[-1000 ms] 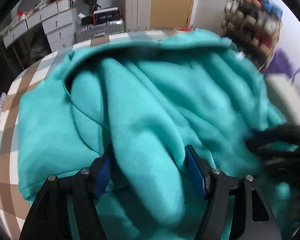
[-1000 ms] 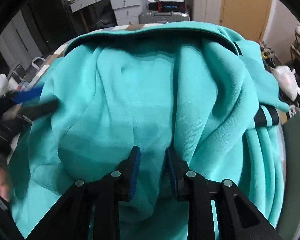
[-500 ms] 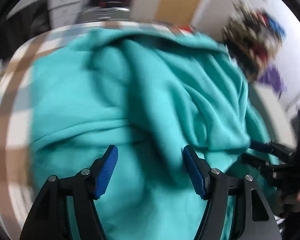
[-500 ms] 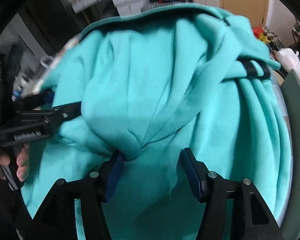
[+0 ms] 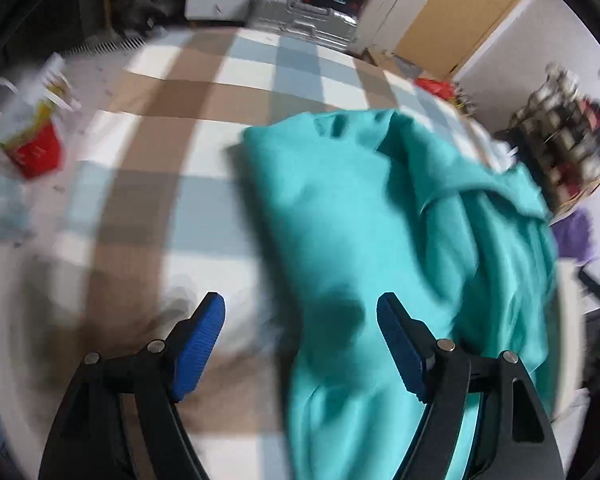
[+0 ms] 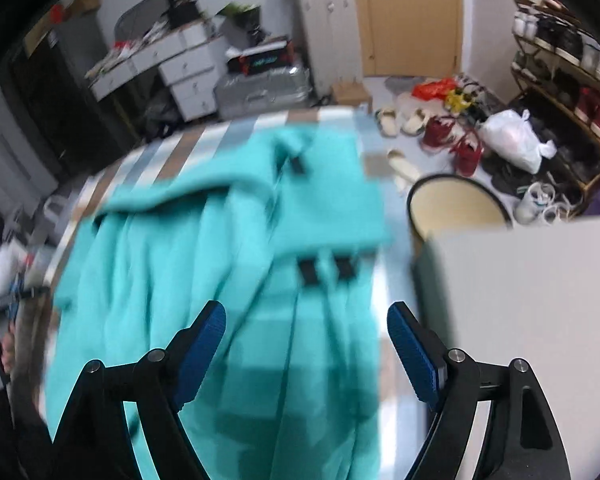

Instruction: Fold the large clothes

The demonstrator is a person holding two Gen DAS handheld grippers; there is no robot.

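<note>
No text or label is legible here

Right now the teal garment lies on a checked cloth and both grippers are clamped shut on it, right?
Not quite. The teal garment does lie on the checked cloth, but both wrist views show the left gripper and right gripper open, gripping nothing.

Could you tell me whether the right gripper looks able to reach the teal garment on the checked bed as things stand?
Probably yes: the right gripper is open above the teal garment, with nothing between them.
</note>
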